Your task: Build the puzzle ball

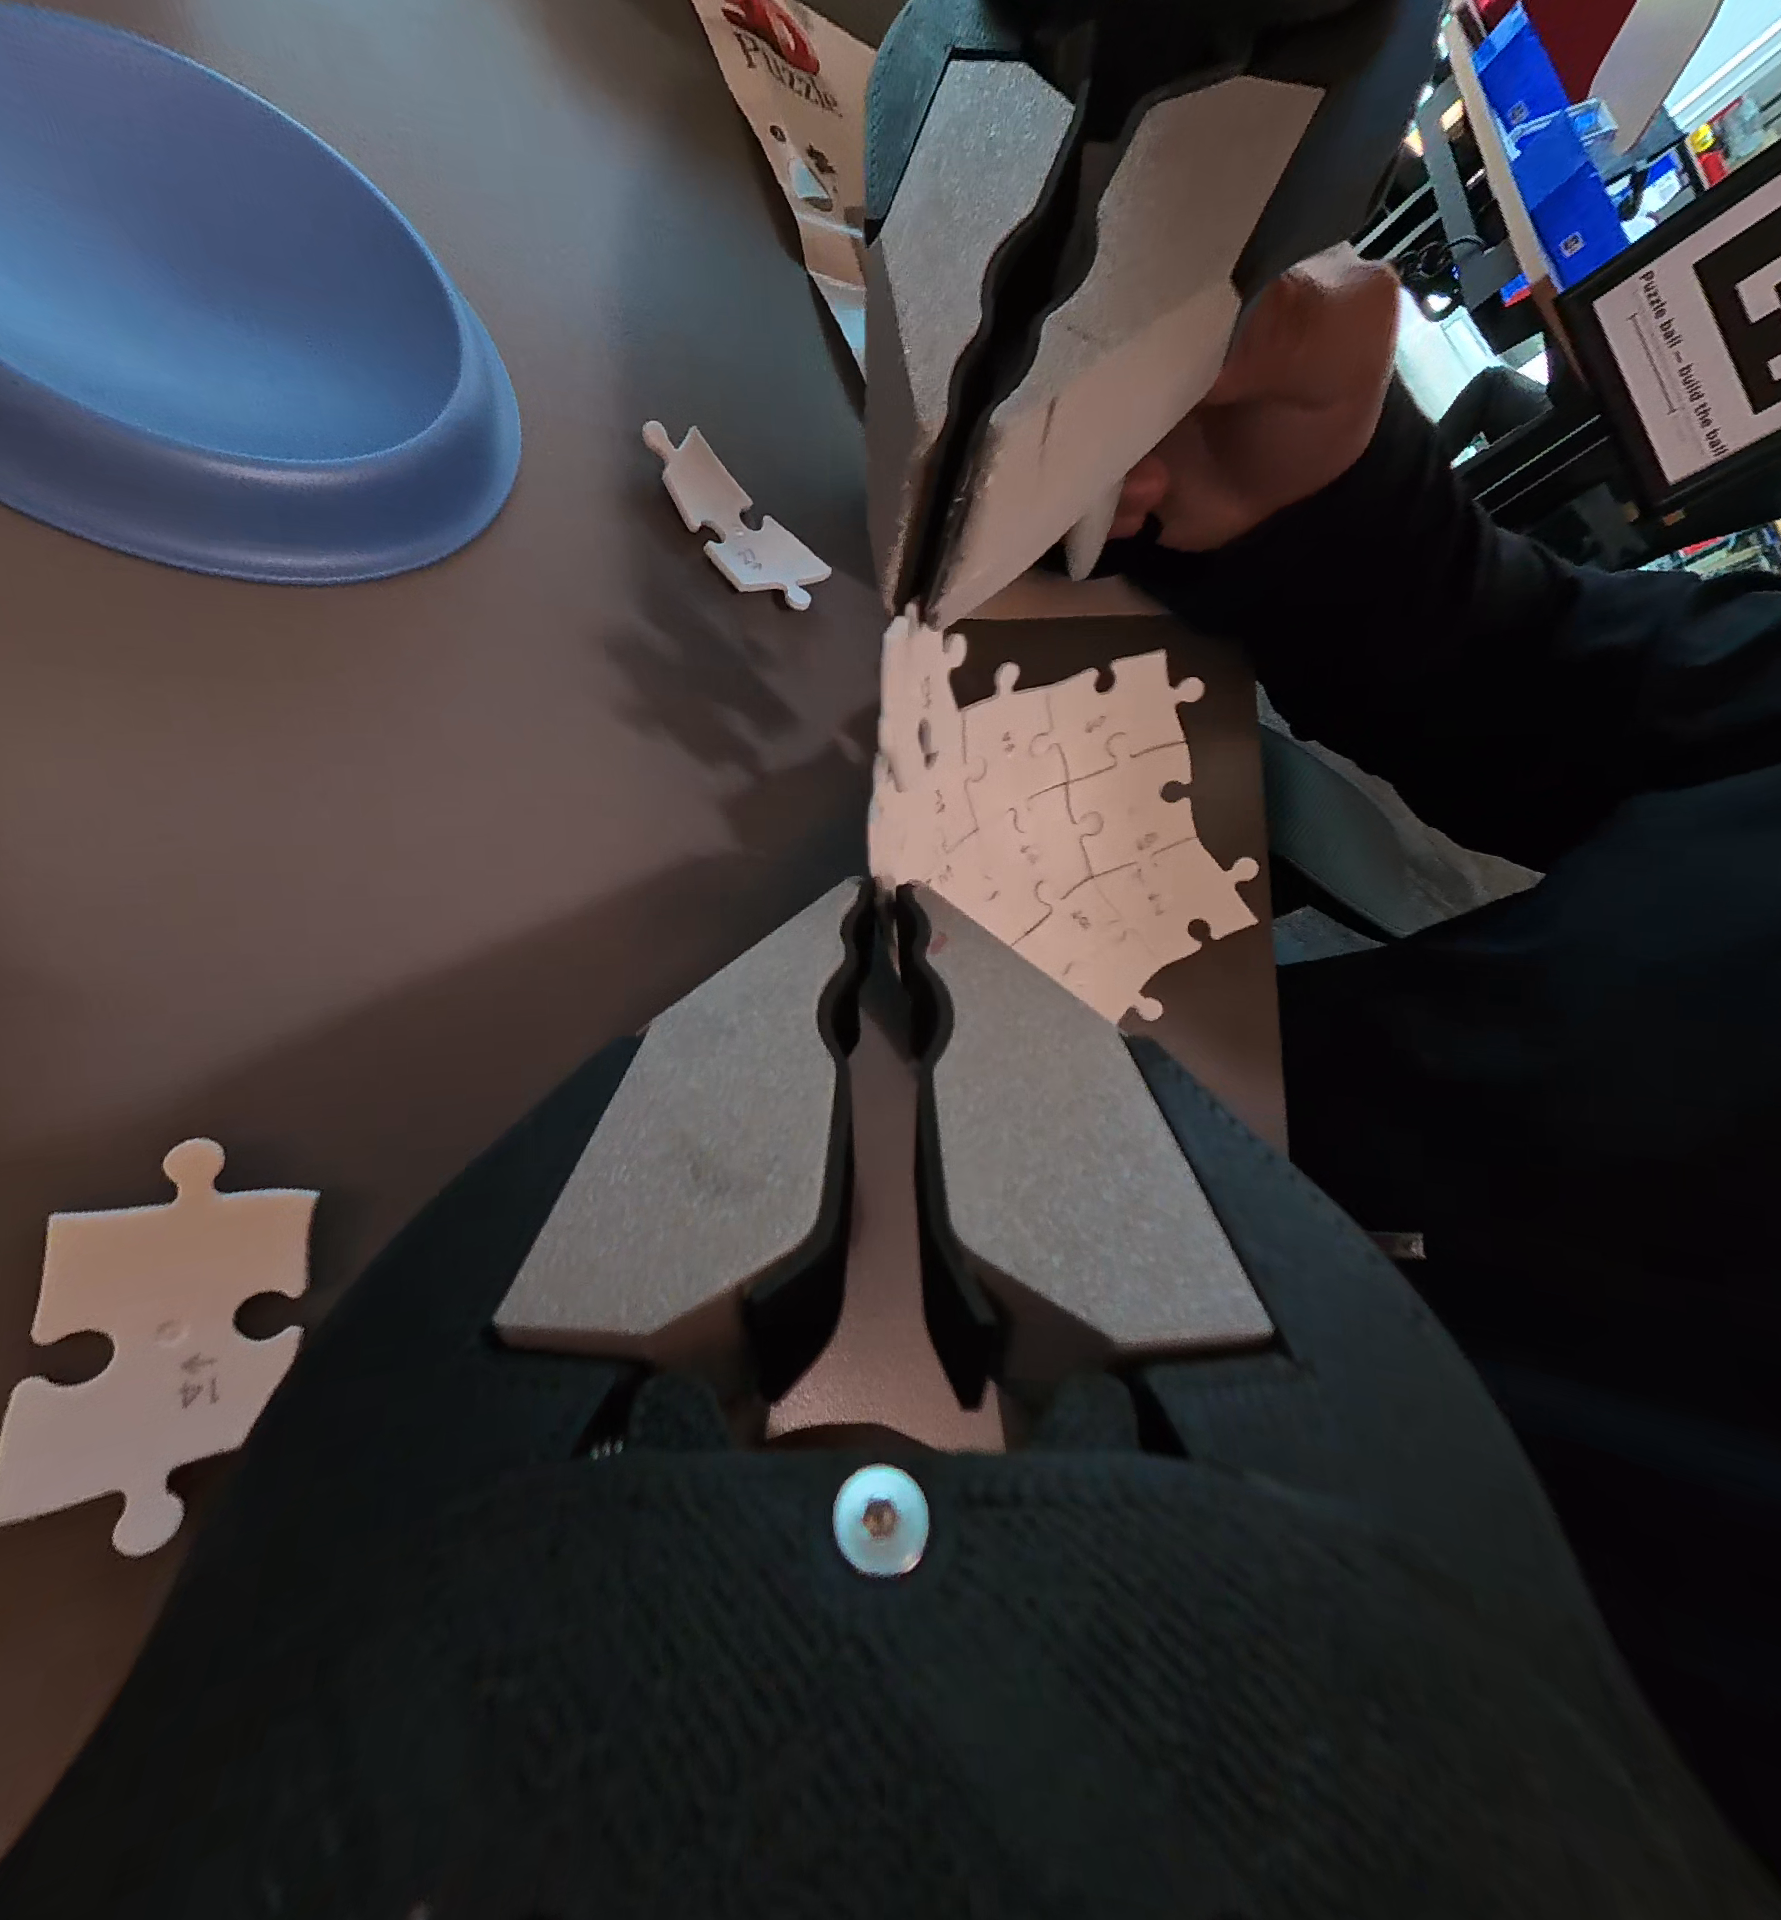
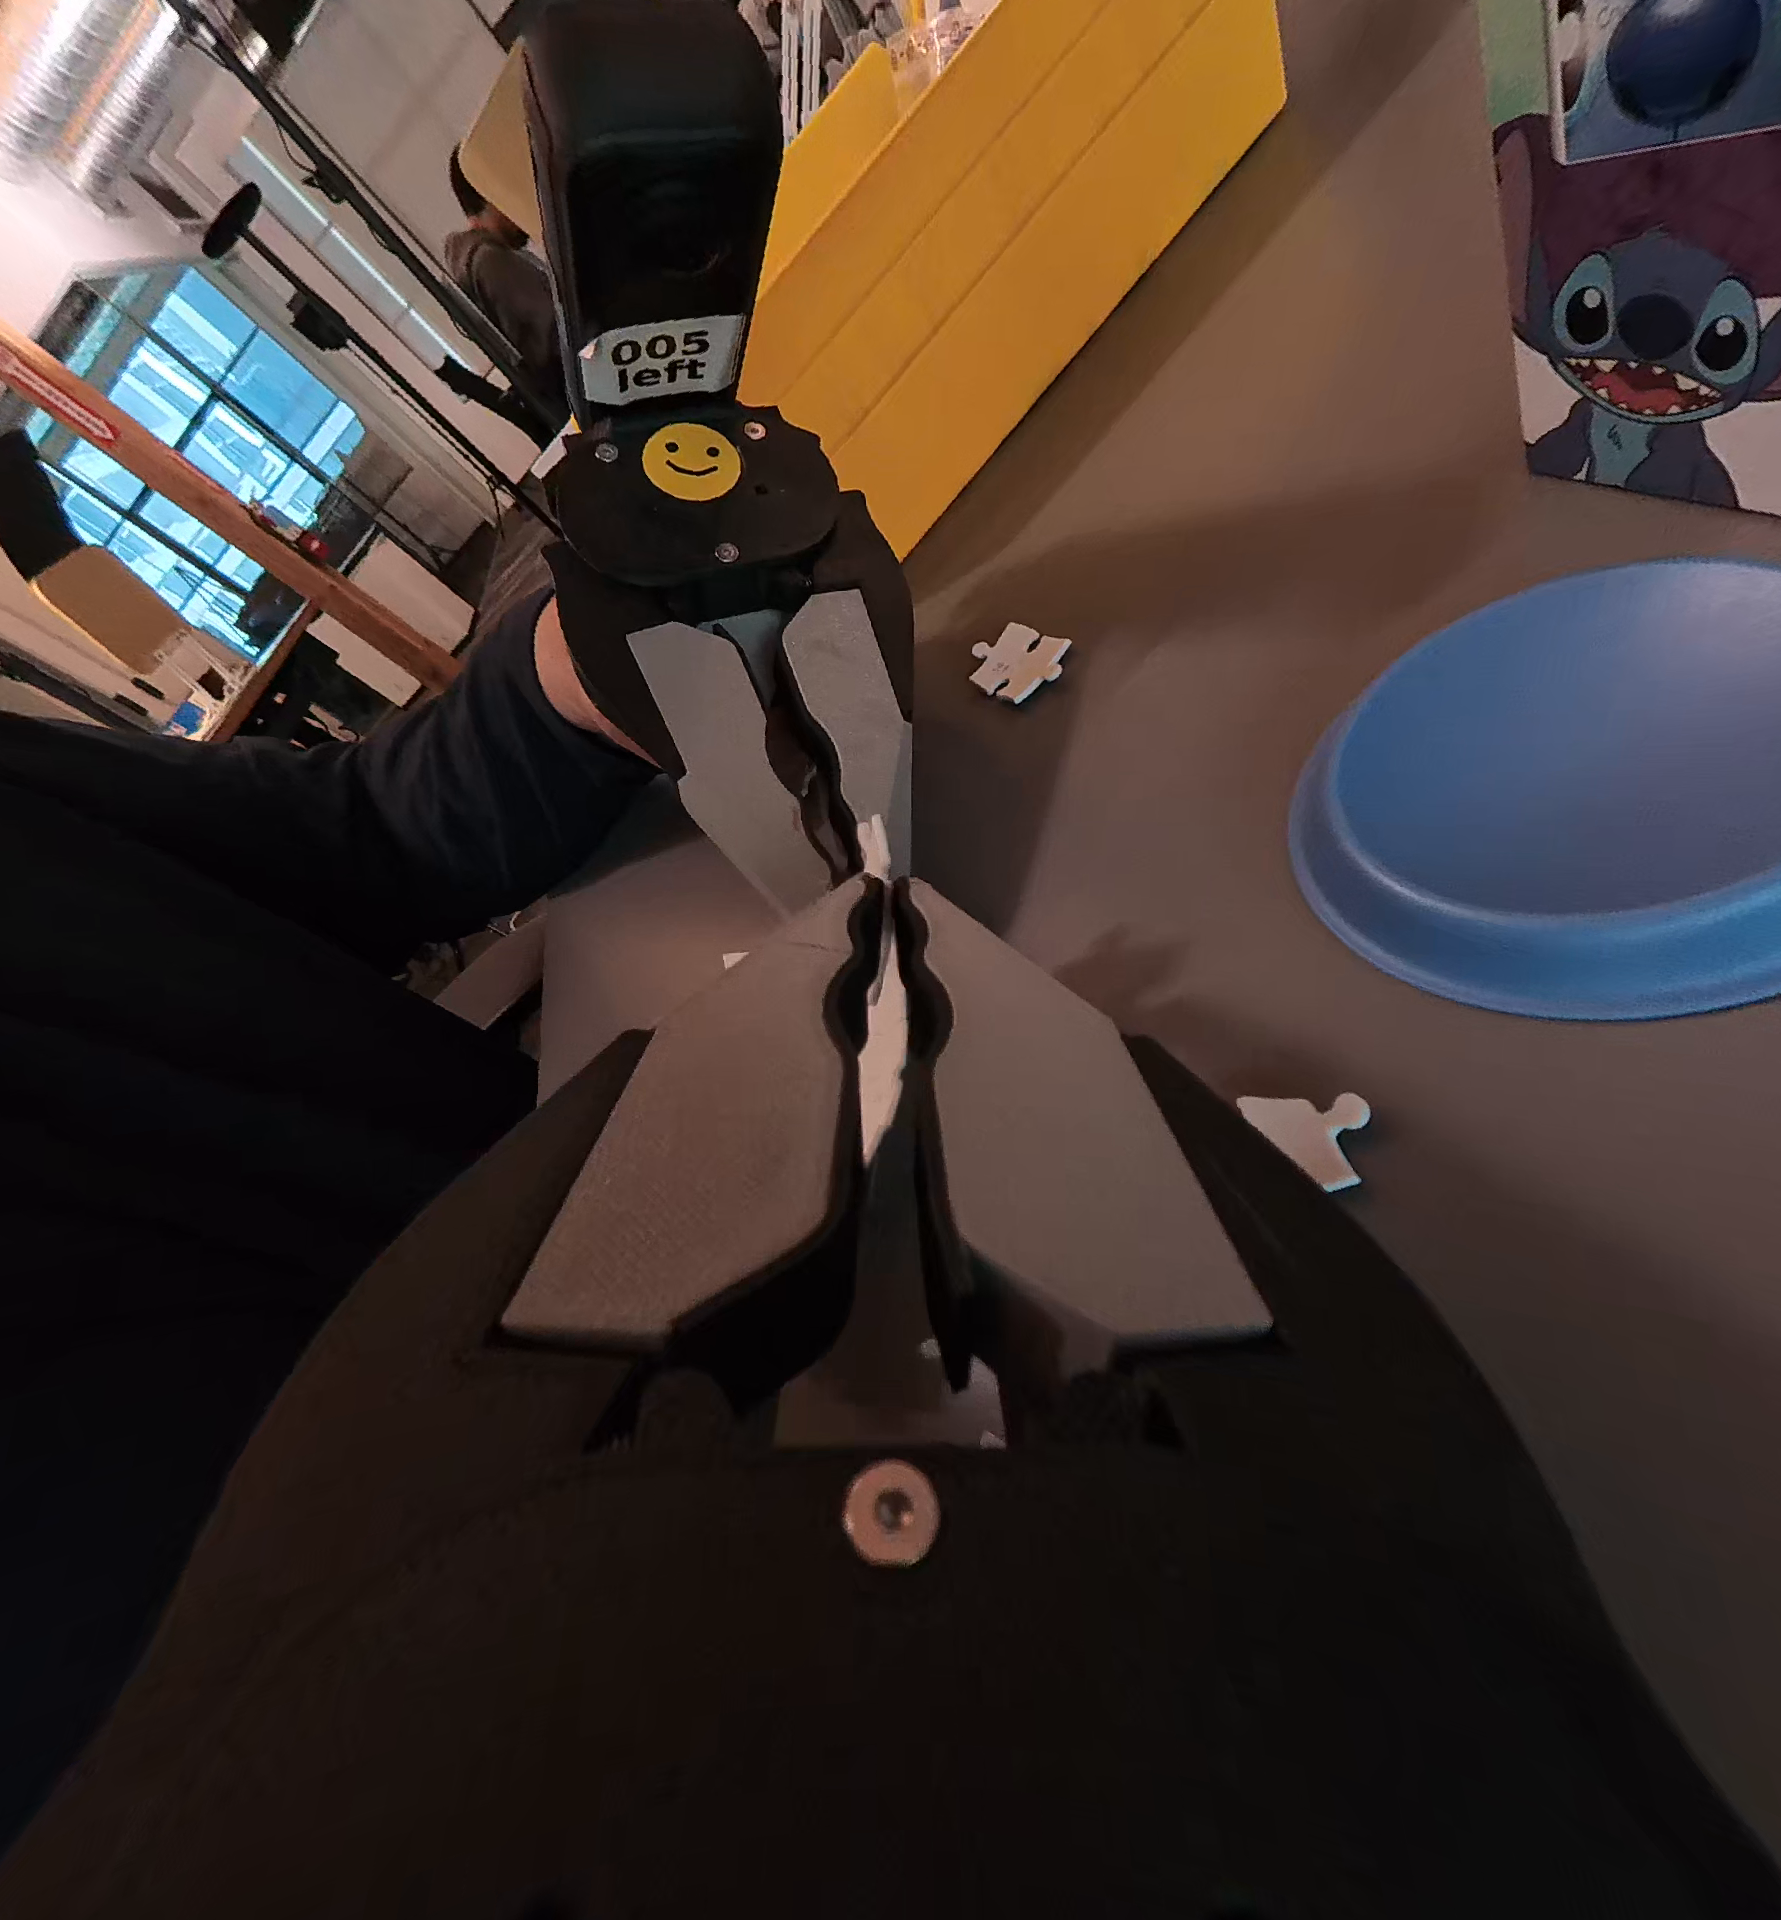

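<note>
A curved white section of joined puzzle pieces (image 1: 1083,821) hangs above the brown table, blank numbered side toward the left wrist camera. My left gripper (image 1: 884,891) is shut on its lower left corner. My right gripper (image 1: 915,611) comes down from above and is shut on a white piece (image 1: 912,686) at the section's upper left edge; I cannot tell if that piece is locked in. In the right wrist view my right gripper (image 2: 888,888) pinches the white piece (image 2: 891,1029) edge-on, and my left gripper (image 2: 862,844) meets it tip to tip.
A blue dish (image 1: 418,488) (image 2: 1437,935) lies on the table. Two joined loose pieces (image 1: 735,514) and a single piece (image 1: 153,1340) lie nearby, and also show in the right wrist view (image 2: 1312,1138) (image 2: 1021,660). The puzzle box (image 2: 1686,260) stands behind. A yellow cabinet (image 2: 1021,208) stands beyond the table. The grippers' ends are close to 5 cm from one another. About 8 cm separates my right fingertips from the blue dish (image 1: 418,488).
</note>
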Tool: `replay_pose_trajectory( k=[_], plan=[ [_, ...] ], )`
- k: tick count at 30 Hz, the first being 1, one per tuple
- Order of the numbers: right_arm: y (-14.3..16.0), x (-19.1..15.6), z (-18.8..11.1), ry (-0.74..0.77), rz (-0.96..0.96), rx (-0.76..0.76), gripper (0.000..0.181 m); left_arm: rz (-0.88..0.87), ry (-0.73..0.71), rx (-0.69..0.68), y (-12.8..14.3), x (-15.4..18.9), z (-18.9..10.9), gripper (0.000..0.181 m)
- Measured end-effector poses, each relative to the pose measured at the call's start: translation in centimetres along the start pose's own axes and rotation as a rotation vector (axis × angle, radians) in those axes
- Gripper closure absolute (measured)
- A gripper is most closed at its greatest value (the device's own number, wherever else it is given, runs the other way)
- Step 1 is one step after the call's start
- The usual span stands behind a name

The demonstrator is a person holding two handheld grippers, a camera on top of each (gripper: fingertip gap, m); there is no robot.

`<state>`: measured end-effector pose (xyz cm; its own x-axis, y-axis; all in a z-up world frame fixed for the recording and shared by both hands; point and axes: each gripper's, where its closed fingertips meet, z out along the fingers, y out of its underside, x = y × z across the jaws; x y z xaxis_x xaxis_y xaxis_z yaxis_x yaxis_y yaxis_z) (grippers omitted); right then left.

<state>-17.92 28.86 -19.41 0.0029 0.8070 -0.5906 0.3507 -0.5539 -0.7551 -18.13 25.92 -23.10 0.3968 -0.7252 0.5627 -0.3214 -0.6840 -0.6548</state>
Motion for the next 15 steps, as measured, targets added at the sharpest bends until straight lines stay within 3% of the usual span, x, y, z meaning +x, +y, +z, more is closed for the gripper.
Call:
replay_pose_trajectory(
  k=[15],
  plan=[
    [0.38,0.43,0.41,0.043,-0.020,-0.023,0.181,-0.014,-0.002,-0.004,0.14,-0.09,0.00,0.180]
  ],
)
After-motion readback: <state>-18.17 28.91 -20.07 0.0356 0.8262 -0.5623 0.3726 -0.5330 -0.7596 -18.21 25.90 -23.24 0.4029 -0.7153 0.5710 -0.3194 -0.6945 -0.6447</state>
